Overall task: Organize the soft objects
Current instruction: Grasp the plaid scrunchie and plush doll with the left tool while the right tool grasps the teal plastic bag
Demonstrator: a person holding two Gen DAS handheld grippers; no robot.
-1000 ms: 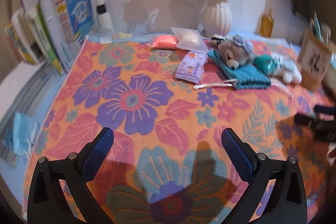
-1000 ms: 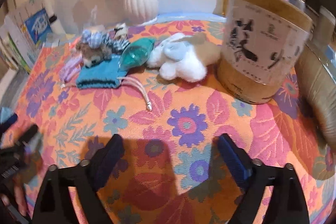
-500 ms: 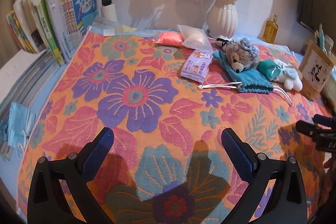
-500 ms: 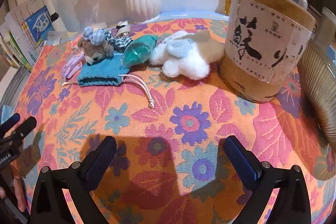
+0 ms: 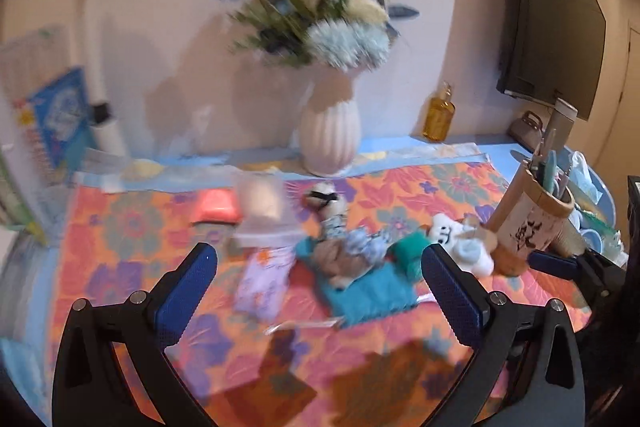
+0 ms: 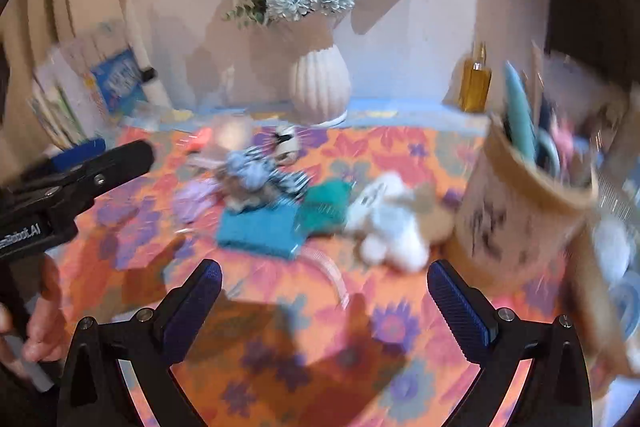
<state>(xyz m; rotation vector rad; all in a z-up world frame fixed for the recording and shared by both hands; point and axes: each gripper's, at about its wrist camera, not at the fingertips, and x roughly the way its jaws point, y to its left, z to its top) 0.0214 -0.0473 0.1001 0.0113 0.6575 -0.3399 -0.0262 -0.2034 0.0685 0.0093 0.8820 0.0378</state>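
Note:
A small brown plush bear [image 5: 344, 255] [image 6: 250, 183] lies on a teal drawstring pouch [image 5: 370, 291] [image 6: 260, 229]. A teal soft ball [image 5: 408, 251] [image 6: 324, 205] and a white plush toy [image 5: 460, 241] [image 6: 390, 227] lie to its right. A lilac tissue pack [image 5: 262, 283] [image 6: 192, 197] lies to its left. My left gripper [image 5: 320, 295] is open and empty, in front of the bear. My right gripper [image 6: 324, 307] is open and empty, in front of the pouch and white toy. Both views are blurred.
A floral cloth [image 5: 360, 367] covers the table. A white vase with flowers [image 5: 330, 135] and an amber bottle [image 5: 439, 121] stand at the back. A bamboo pen holder [image 6: 520, 199] stands at right. Books [image 5: 60, 123] stand at left. A pink packet [image 5: 218, 207] lies behind the tissue pack.
Both grippers have tilted up and moved forward toward the soft toys. The left gripper now shows at the left edge of the right wrist view. Both stay open.

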